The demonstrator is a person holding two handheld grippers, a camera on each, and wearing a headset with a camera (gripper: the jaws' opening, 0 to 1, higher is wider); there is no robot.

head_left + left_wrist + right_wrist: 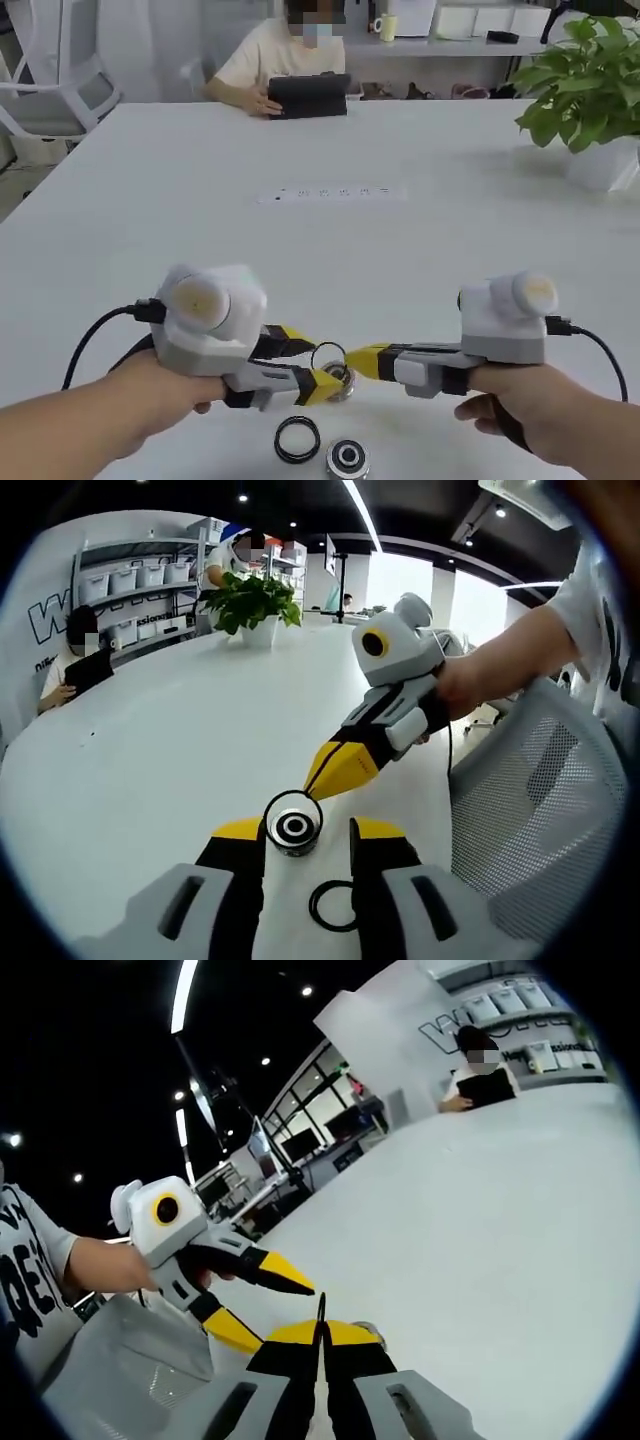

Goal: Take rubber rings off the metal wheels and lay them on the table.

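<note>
Pinching the ring (328, 356) by its rim, the right claw (352, 362) is closed to a slit with nothing else in it. The ring stands at its tip, right over the wheel (293, 828), and I cannot tell whether it is wholly free of that wheel. The left claw (305, 830) is partly open, with a tip on either side of the wheel. One jaw is against it and a sliver of table (320, 250) shows before the other, so I judge that it braces the wheel rather than clamps it (the head view does not settle this).

Several things could go wrong from here. The right claw's bite on the rubber is thin, so a hard pull could slip it out and let the ring snap back onto the wheel. The wheel, loosely held, could ride up with the ring or roll out past the left claw's tips. The two claws' tips are nearly touching and could knock together.

The count is two rings, two wheels and two claws. One ring is in the right claw, and a loose ring (297, 438) lies flat just behind the left claw's tips, on the person's side. One wheel is between the left jaws, and a second wheel (347, 459) (it looks bare) sits just beside the loose ring.
</note>
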